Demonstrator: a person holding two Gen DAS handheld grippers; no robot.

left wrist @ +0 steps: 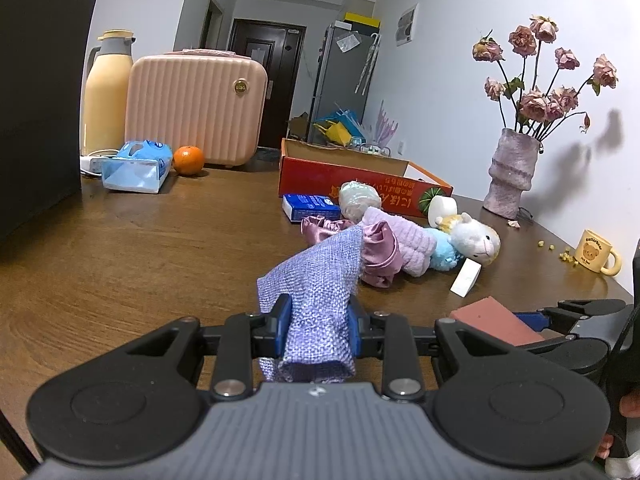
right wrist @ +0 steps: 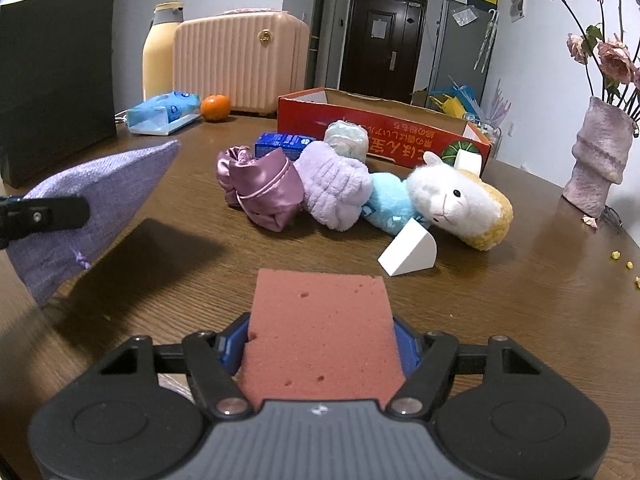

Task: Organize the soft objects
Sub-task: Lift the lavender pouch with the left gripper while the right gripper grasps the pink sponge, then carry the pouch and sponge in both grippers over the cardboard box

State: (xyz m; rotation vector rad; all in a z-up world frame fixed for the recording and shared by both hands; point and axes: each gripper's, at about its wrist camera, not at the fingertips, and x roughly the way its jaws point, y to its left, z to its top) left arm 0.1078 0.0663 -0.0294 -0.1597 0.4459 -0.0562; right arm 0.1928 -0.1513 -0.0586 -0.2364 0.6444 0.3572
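My left gripper (left wrist: 319, 330) is shut on a lilac woven cloth pouch (left wrist: 320, 280), held above the table; it also shows in the right wrist view (right wrist: 92, 204). My right gripper (right wrist: 322, 346) is shut on a dusty-red sponge (right wrist: 322, 328), seen from the left wrist view too (left wrist: 494, 318). Ahead on the table lie a mauve satin pouch (right wrist: 260, 188), a lilac fluffy towel (right wrist: 334, 184), a pale rolled bundle (right wrist: 346, 138) and an alpaca plush (right wrist: 452, 200). An open red cardboard box (right wrist: 380, 128) stands behind them.
A white foam wedge (right wrist: 408, 254), a blue carton (right wrist: 282, 142), an orange (right wrist: 216, 107), a tissue pack (right wrist: 164, 114), a pink case (right wrist: 240, 64), a thermos (right wrist: 160, 52), a black bag (right wrist: 56, 76), a flower vase (right wrist: 598, 160) and a yellow mug (left wrist: 596, 256) are on the wooden table (right wrist: 520, 300).
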